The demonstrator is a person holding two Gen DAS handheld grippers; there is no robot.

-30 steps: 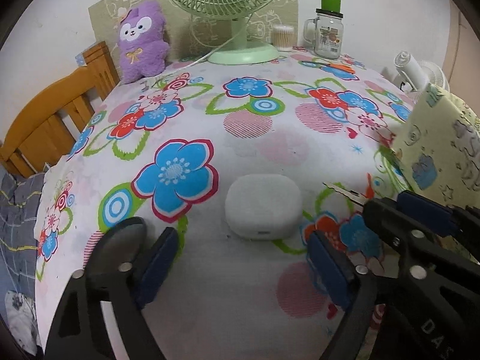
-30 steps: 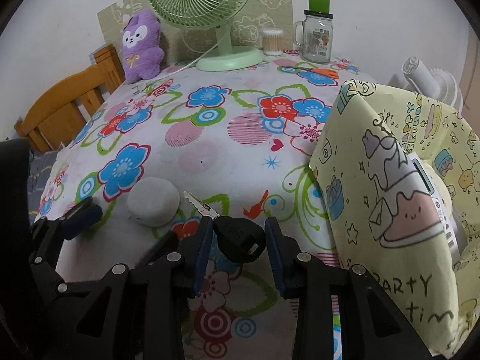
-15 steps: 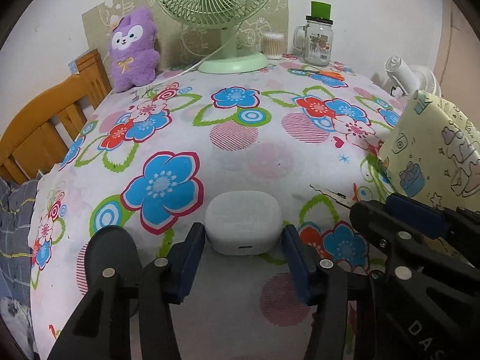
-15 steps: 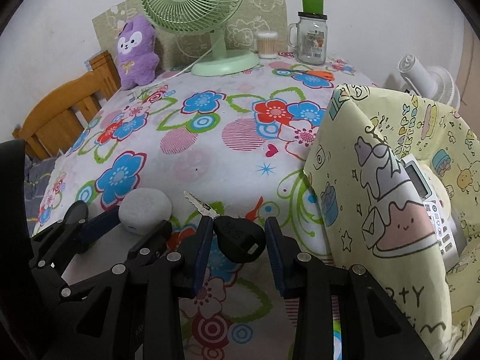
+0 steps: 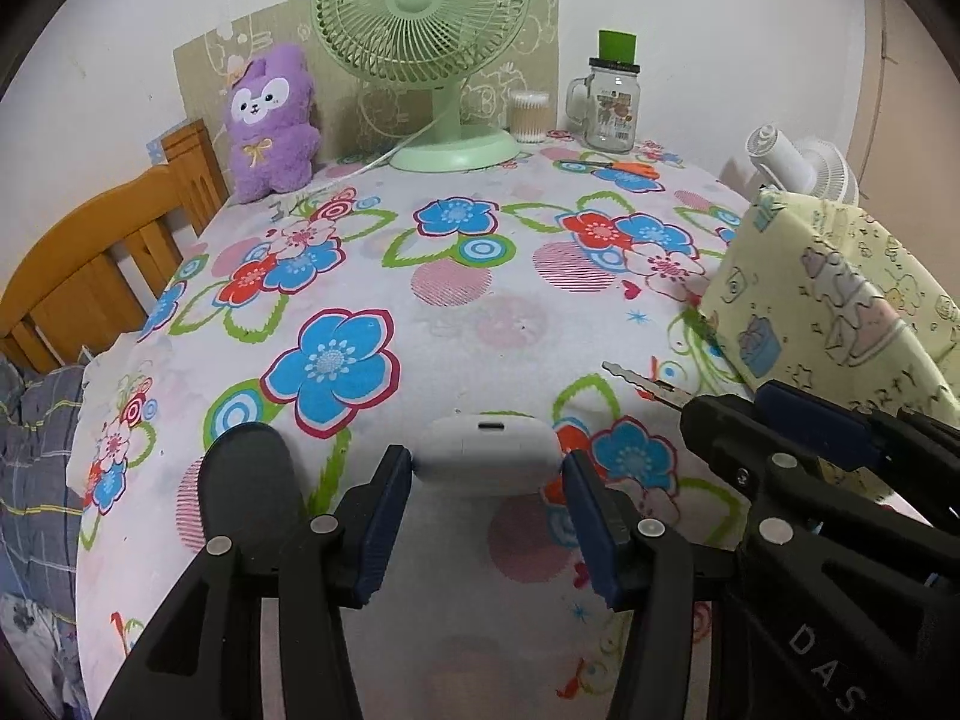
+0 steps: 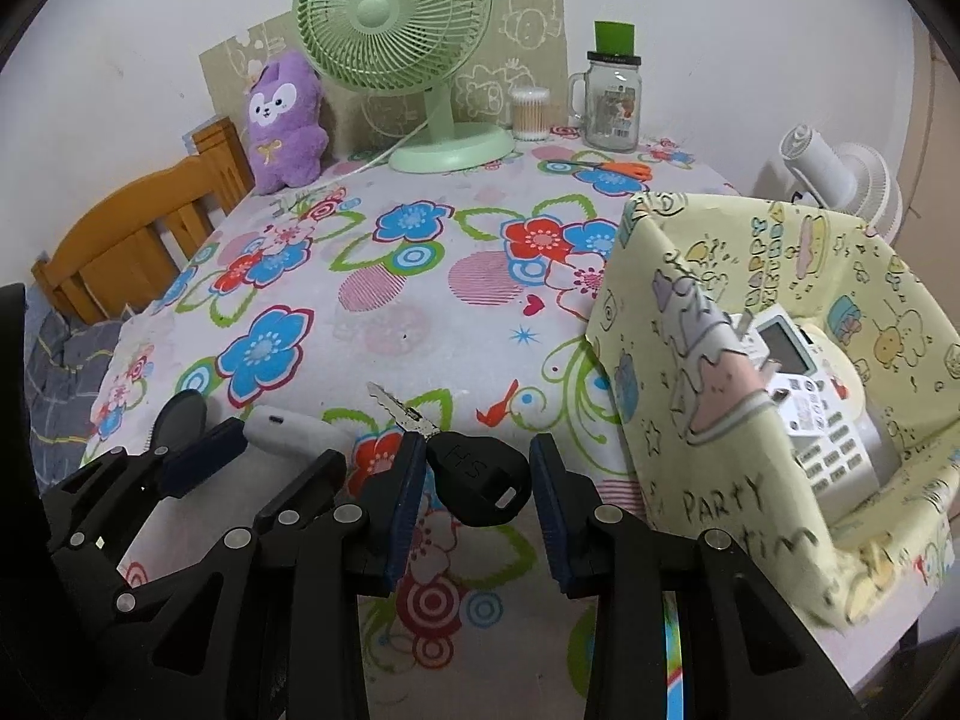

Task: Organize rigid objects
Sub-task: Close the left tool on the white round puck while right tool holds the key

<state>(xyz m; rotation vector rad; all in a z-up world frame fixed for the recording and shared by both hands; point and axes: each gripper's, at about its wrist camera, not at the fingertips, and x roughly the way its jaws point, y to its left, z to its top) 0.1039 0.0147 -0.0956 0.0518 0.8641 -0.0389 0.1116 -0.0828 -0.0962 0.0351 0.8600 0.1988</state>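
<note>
Your left gripper (image 5: 487, 471) pinches the white case (image 5: 487, 447) between its 2 blue pads, 1 on each end; those jaws have just been closing onto it. The case looks tilted up with its port facing the camera, though the fisheye view leaves it unclear whether it sits clear of the floral tablecloth (image 5: 456, 312). Just to its right, your right gripper (image 6: 471, 474) is clamped on the black head of the key (image 6: 474, 474), whose metal blade points away toward the table's middle. Right of both stands the yellow cartoon-print bag (image 6: 708, 360), open at the top, with a white device with buttons (image 6: 810, 402) lying inside. At the far edge stand the green fan (image 5: 420, 54), the purple plush (image 5: 270, 120) and the glass jar (image 5: 612, 108).
</note>
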